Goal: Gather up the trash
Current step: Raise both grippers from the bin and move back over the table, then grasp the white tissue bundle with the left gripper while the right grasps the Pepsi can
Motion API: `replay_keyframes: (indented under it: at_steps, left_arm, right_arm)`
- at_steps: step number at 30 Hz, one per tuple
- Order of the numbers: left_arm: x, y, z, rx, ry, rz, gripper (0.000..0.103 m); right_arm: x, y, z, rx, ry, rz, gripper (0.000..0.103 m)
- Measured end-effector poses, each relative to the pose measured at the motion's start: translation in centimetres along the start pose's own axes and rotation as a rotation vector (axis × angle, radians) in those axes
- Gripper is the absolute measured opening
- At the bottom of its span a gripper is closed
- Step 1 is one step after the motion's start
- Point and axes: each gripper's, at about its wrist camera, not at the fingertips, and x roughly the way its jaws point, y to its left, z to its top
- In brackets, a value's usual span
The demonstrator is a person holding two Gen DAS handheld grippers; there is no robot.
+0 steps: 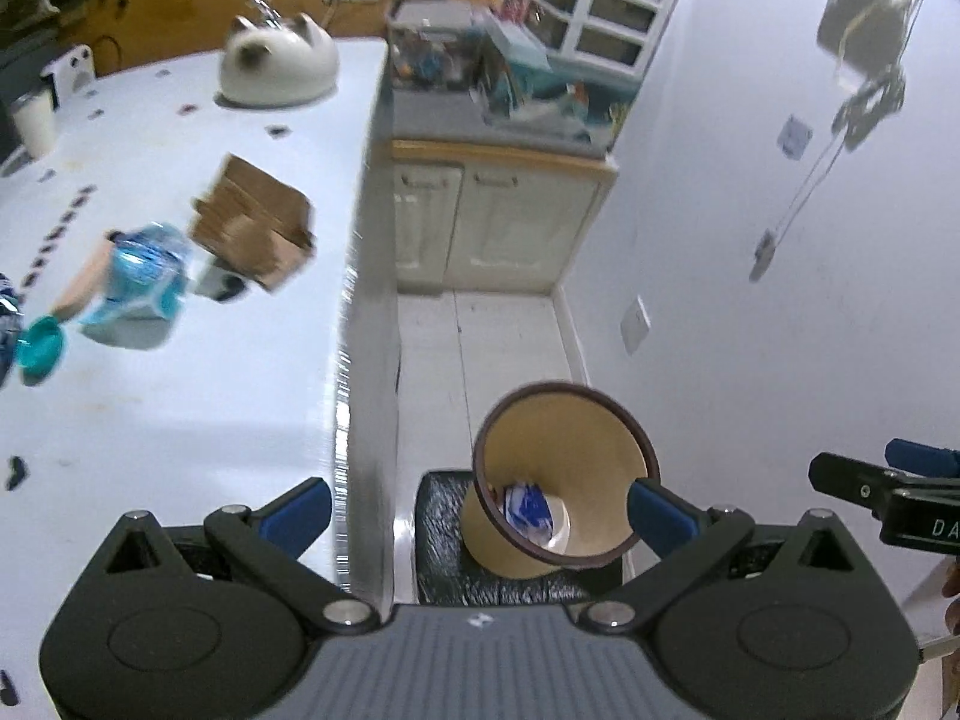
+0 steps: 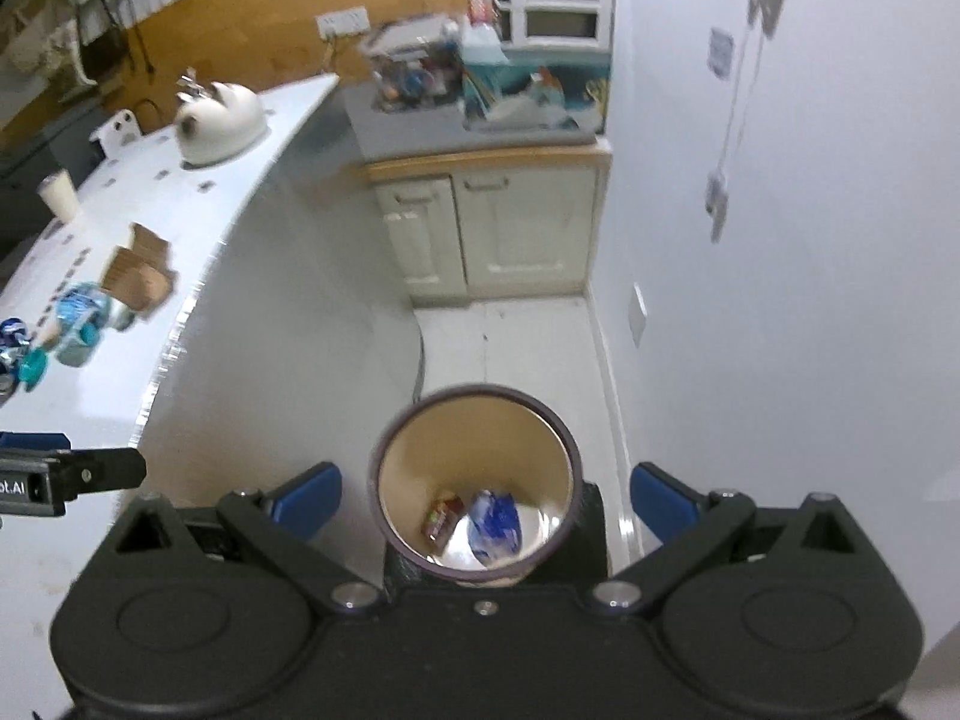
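A tan trash bin (image 1: pixel 564 474) with a dark rim stands on a black stool (image 1: pixel 444 540) beside the white table (image 1: pixel 180 420). In the right wrist view the bin (image 2: pixel 474 480) holds a blue-white wrapper (image 2: pixel 495 519) and a small red-brown packet (image 2: pixel 441 519). My left gripper (image 1: pixel 480 516) is open and empty above the bin and the table edge. My right gripper (image 2: pixel 486 504) is open and empty right over the bin's mouth. On the table lie a torn cardboard box (image 1: pixel 255 222), a crumpled blue plastic bottle (image 1: pixel 141 282) and a teal cap (image 1: pixel 39 348).
A white cat-shaped object (image 1: pixel 279 63) sits at the table's far end. A cream cabinet (image 1: pixel 498 222) with clutter on top stands against the back wall. The white wall (image 1: pixel 780 300) is close on the right. The right gripper's tip (image 1: pixel 888 492) shows at the right edge.
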Motion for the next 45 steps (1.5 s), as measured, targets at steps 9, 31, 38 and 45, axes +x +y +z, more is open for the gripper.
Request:
replay_keyframes:
  at_steps: [9, 31, 38, 45]
  left_arm:
    - [-6.8, 4.8, -1.0, -0.002, -0.105, 0.013, 0.103]
    - [-17.1, 23.4, -2.9, -0.108, -0.245, 0.166, 0.103]
    - [-17.1, 29.7, -2.5, -0.165, -0.242, 0.221, 0.103]
    - [-14.8, 35.4, -1.1, -0.211, -0.215, 0.264, 0.103]
  right_arm:
    - [-4.9, 6.1, 0.0, -0.043, -0.117, 0.017, 0.103]
    - [-9.5, 25.2, -1.3, -0.123, -0.245, 0.105, 0.103]
    - [-8.8, 31.0, -0.2, -0.163, -0.280, 0.146, 0.103]
    - [-5.7, 36.6, 1.7, -0.207, -0.268, 0.171, 0.103]
